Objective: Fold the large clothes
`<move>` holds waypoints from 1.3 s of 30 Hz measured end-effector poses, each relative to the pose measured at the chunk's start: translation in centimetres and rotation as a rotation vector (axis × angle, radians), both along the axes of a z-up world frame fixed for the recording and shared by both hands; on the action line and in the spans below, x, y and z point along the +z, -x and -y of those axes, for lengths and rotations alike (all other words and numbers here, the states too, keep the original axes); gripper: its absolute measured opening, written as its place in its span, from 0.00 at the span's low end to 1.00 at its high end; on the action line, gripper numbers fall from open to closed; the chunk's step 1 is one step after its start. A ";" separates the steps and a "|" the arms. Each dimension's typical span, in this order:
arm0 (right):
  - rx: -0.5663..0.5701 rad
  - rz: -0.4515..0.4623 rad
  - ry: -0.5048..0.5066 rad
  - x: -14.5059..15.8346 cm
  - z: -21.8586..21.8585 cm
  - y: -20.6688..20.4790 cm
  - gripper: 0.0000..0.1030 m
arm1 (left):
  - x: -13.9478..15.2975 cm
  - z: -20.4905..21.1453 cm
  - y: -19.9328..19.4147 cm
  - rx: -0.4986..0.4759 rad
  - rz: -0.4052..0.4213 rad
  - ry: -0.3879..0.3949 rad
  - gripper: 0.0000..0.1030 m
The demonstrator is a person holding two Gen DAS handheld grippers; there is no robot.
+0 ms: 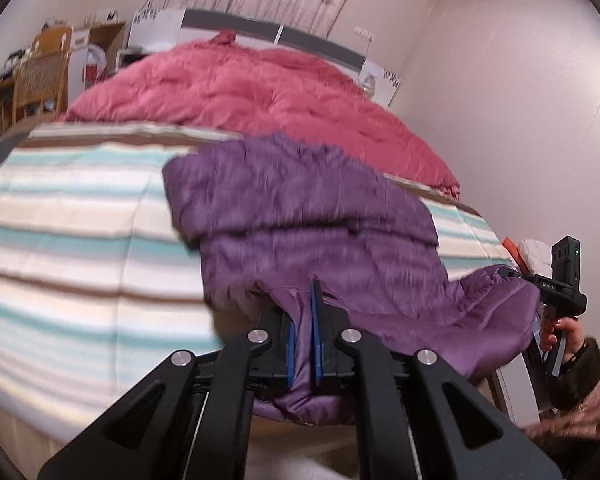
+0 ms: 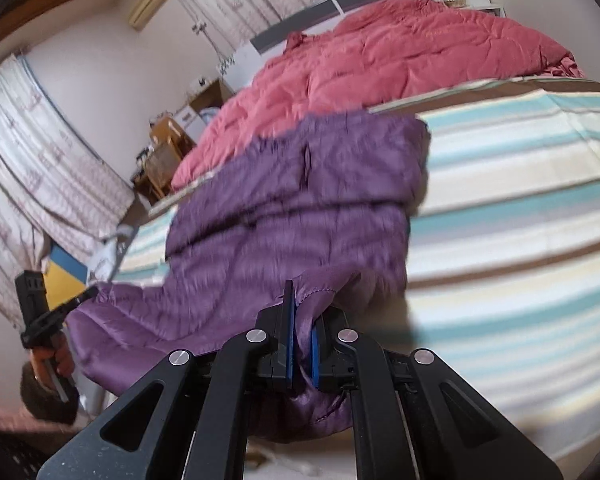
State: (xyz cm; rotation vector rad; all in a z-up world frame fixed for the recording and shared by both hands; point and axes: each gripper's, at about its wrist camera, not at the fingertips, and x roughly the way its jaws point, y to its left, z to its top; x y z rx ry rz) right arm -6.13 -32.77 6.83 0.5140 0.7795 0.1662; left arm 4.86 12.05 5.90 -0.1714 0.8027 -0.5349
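A purple quilted jacket (image 1: 300, 208) lies spread on the striped bed sheet (image 1: 80, 216), its near hem lifted off the bed's front edge. My left gripper (image 1: 300, 304) is shut on one corner of that hem, with fabric bunched between the blue pads. In the right wrist view my right gripper (image 2: 302, 308) is shut on the other hem corner of the jacket (image 2: 292, 200). Each gripper also shows in the other's view, pinching its corner: the right gripper (image 1: 514, 275) at the right edge, the left gripper (image 2: 88, 294) at the left edge. The hem hangs slack between them.
A pink comforter (image 1: 260, 92) is heaped on the far half of the bed, against a grey and white headboard (image 1: 236, 26). A wooden chair (image 1: 40, 80) and cluttered shelves stand at the far left. A wall (image 1: 520, 120) runs close along the bed's right side. Curtains (image 2: 40, 140) hang at the left.
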 end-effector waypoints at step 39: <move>-0.177 -0.109 -0.053 -4.5 5.6 -22.4 0.06 | -6.2 4.3 -23.1 0.168 -0.158 -0.026 0.06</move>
